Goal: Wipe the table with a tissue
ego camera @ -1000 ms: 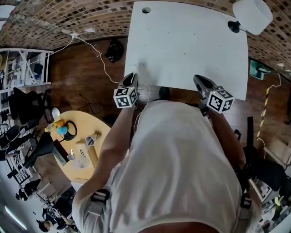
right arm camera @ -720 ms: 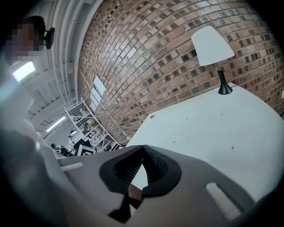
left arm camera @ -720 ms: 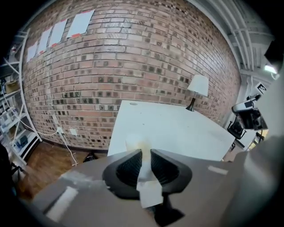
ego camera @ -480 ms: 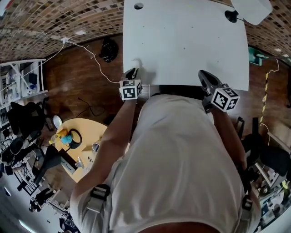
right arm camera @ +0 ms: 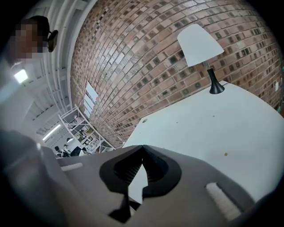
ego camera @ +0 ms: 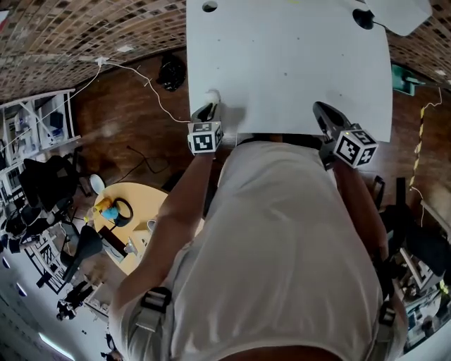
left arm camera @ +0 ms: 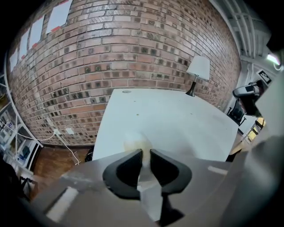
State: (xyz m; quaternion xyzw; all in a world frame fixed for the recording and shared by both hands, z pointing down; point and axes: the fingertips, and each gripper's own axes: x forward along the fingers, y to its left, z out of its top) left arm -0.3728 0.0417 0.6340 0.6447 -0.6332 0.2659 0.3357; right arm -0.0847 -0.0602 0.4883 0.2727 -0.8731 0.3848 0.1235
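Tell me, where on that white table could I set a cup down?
Nearly all the table is bare: the wide middle between the lamp at the far right corner and the hole at far left. Only the near edge is busy, with the left tongs holding the tissue and the right tongs.
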